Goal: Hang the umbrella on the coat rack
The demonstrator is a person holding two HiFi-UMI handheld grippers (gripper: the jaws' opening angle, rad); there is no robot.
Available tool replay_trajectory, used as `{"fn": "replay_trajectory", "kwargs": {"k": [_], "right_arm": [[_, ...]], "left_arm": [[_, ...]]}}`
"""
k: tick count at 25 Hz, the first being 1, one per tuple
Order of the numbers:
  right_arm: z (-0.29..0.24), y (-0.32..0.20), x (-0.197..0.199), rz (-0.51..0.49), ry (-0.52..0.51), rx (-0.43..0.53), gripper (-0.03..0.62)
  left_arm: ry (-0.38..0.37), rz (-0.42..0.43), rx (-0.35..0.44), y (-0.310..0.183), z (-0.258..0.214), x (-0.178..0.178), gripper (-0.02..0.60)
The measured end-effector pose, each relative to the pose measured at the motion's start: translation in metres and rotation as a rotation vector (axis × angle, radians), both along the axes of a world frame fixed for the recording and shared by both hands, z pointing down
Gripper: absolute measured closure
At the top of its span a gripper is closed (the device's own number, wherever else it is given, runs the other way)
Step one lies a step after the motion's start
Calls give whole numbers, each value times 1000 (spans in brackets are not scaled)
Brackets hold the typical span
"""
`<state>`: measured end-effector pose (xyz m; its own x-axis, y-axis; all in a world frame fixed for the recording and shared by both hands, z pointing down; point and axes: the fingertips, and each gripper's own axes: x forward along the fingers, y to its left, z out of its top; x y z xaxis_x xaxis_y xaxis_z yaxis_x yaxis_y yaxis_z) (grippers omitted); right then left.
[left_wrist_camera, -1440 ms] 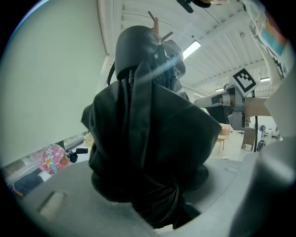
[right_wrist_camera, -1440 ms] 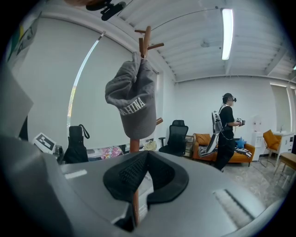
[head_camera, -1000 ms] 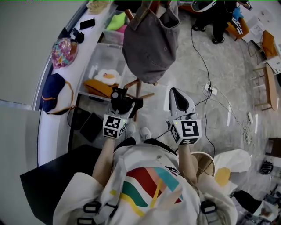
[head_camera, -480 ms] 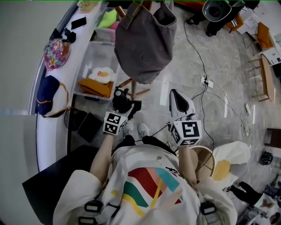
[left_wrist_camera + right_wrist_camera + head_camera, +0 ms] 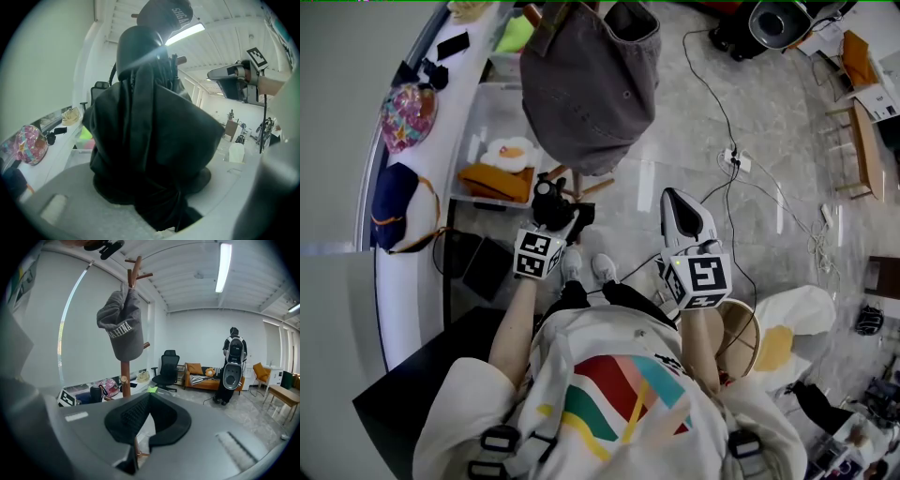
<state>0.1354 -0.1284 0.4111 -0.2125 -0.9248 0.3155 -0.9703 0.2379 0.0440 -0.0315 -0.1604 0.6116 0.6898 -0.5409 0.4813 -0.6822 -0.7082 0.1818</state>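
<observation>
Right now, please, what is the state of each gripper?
Left gripper: closed on the black umbrella.
Right gripper: closed, holding nothing.

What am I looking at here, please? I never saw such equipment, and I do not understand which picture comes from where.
A person holds a hand-operated gripper in each hand. The head view looks down from the person's head; each gripper view looks along one gripper's jaws. The left gripper is closed on a folded black umbrella. The right gripper is closed and empty. Ahead stands a wooden coat rack carrying a grey cap. A colourful bag lies on the white ledge.
</observation>
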Motion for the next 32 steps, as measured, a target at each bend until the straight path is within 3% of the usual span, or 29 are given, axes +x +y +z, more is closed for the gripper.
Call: {"fn": "replay_trajectory", "kwargs": {"k": [32], "right_arm": [[21, 10, -4, -8, -9, -63, 591]], "left_arm": [[-14, 41, -165, 44, 56, 3, 342]]}}
